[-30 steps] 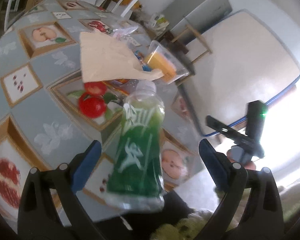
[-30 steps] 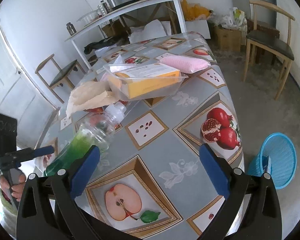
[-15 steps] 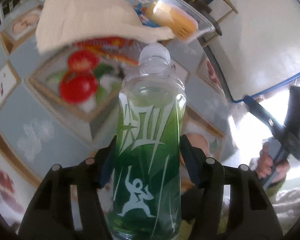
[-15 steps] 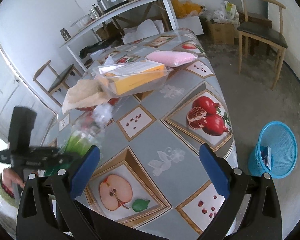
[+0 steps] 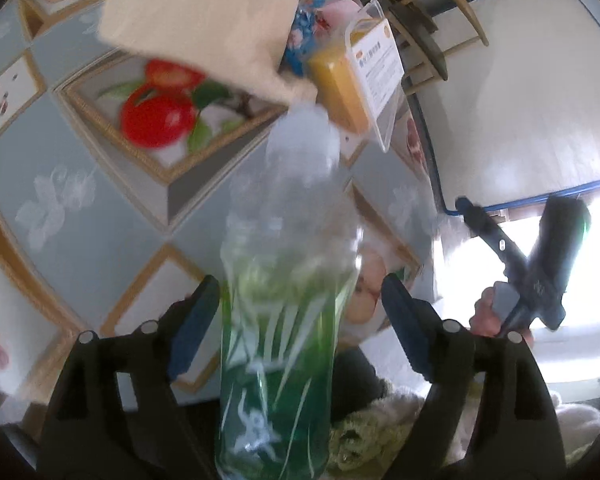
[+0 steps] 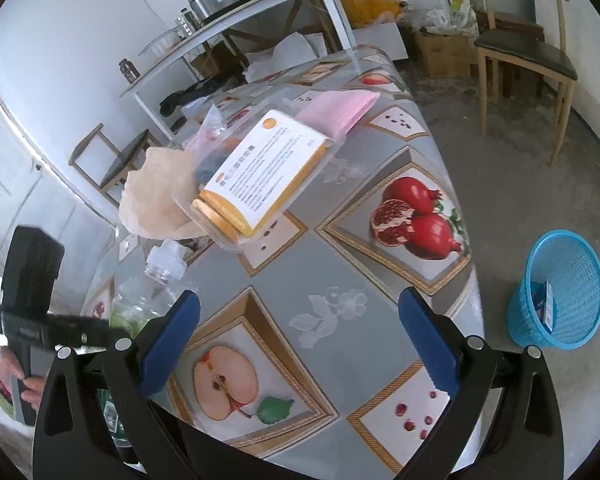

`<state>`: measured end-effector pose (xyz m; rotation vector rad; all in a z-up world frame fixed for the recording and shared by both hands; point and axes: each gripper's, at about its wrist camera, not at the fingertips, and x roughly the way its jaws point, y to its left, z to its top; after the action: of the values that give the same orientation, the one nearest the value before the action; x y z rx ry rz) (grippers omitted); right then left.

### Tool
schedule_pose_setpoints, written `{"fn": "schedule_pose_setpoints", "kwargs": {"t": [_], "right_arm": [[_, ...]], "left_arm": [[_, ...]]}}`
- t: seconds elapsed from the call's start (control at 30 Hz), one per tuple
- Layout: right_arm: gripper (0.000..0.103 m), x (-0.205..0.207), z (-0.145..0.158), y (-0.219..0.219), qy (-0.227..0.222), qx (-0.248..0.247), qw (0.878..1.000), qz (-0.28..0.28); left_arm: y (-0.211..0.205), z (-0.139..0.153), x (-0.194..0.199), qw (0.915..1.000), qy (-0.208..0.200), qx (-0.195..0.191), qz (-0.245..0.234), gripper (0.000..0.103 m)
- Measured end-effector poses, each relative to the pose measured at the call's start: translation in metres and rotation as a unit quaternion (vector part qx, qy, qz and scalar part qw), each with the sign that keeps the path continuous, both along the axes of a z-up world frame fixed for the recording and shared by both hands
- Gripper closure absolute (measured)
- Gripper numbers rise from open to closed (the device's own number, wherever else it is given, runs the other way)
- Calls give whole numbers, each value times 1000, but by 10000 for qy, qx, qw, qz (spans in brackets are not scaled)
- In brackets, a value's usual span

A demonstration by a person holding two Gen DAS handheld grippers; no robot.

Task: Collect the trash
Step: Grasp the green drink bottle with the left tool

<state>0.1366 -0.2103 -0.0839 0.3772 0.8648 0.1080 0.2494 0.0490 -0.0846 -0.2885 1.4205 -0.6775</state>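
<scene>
On my left wrist camera the left gripper (image 5: 300,320) has the green bottle (image 5: 284,320) standing between its blue pads (image 5: 192,324). The jaws are opening: there is a gap on the right side of the bottle, and the left pad sits at most at its edge, so nothing is pinched. The bottle is blurred, its clear neck and cap pointing away from me over the table (image 5: 80,208) with the fruit-print cloth. Past the cap lie a crumpled tan paper (image 5: 204,20) and a clear plastic box (image 5: 364,76) holding something yellow. At the far right I see the right gripper (image 5: 496,236) from the side, with a hand (image 5: 488,316) around its handle.

On my right wrist camera the right gripper (image 6: 300,340) is spread wide with only the tablecloth between its pads. The bottle (image 6: 140,304) shows at the lower left, at the table's near edge, with the left gripper (image 6: 60,332) reaching across it. The paper (image 6: 156,196) and plastic box (image 6: 260,176) lie further up the table, a pink pack (image 6: 340,108) behind them. A blue basket (image 6: 560,288) stands on the floor to the right, with something small inside.
</scene>
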Motion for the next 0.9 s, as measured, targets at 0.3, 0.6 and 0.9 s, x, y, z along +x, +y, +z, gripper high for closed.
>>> {"fn": "schedule_pose_setpoints", "kwargs": {"t": [0.3, 0.6, 0.9], "right_arm": [[6, -6, -8, -16, 84, 41, 9998, -179], [6, -3, 1, -14, -16, 4, 9999, -106], [6, 54, 44, 10, -198, 427, 9979, 435]], "left_arm": [[-29, -5, 22, 9980, -78, 561, -284, 33], [-28, 13, 2, 9965, -540, 617, -167, 36], [12, 55, -54, 9804, -1780, 91, 837, 36]]}}
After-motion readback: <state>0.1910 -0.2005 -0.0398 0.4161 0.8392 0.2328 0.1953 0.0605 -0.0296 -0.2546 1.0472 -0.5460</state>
